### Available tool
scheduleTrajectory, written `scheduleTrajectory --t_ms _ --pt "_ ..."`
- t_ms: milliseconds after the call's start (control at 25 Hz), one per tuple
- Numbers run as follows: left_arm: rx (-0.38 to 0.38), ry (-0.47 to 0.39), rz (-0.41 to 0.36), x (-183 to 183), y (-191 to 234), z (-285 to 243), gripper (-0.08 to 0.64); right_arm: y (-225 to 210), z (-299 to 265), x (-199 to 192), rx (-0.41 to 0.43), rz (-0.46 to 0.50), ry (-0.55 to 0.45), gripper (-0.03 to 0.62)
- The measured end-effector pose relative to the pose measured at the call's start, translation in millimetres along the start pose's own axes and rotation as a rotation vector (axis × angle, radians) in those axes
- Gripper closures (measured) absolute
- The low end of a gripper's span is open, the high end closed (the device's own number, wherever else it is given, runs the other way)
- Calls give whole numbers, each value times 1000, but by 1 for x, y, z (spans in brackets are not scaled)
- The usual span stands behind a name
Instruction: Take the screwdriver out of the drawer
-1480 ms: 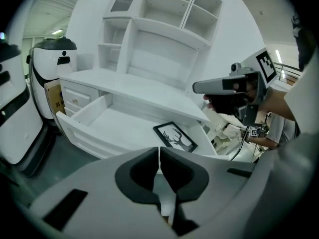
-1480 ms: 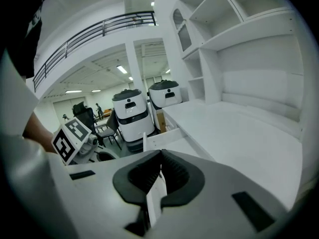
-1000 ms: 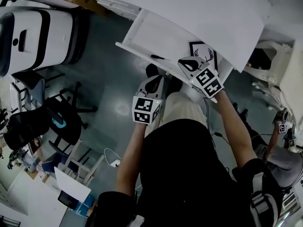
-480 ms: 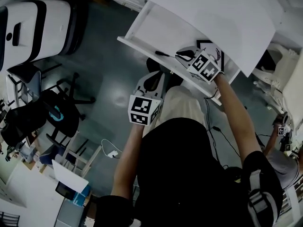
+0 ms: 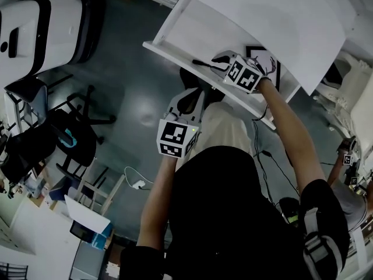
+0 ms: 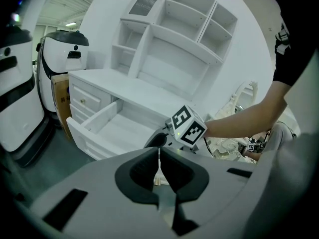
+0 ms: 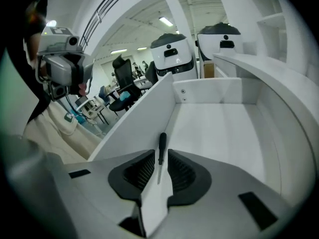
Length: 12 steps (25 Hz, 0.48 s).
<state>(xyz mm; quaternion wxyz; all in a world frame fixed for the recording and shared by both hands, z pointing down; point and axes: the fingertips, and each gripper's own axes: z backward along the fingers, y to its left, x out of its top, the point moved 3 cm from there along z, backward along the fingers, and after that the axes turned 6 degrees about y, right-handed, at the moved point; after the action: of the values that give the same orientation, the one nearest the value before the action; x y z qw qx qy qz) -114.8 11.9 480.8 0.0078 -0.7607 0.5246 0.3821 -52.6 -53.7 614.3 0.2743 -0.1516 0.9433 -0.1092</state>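
We wear a black short-sleeved shirt (image 5: 221, 214) and beige trousers (image 5: 224, 130), with a grey-and-black strap (image 5: 317, 244) over the right shoulder. The left gripper (image 5: 187, 97) and the right gripper (image 5: 220, 59) have pale grey shells and black ribbed pads (image 7: 182, 173). Each carries a white marker cube (image 5: 175, 137) printed with black squares.

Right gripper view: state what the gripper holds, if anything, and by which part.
Nothing is held yet. The right gripper has its jaws apart on either side of the screwdriver, around its shaft, which lies on the drawer floor.
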Motion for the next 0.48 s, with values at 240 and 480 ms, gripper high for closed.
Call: scheduleTrajectory --t_ms 240,480 --pt "-2 13 12 -3 3 -3 529 2 -21 -2 -8 99 64 485" --pt "-2 22 18 -3 10 -5 529 0 -37 -1 22 112 61 482"
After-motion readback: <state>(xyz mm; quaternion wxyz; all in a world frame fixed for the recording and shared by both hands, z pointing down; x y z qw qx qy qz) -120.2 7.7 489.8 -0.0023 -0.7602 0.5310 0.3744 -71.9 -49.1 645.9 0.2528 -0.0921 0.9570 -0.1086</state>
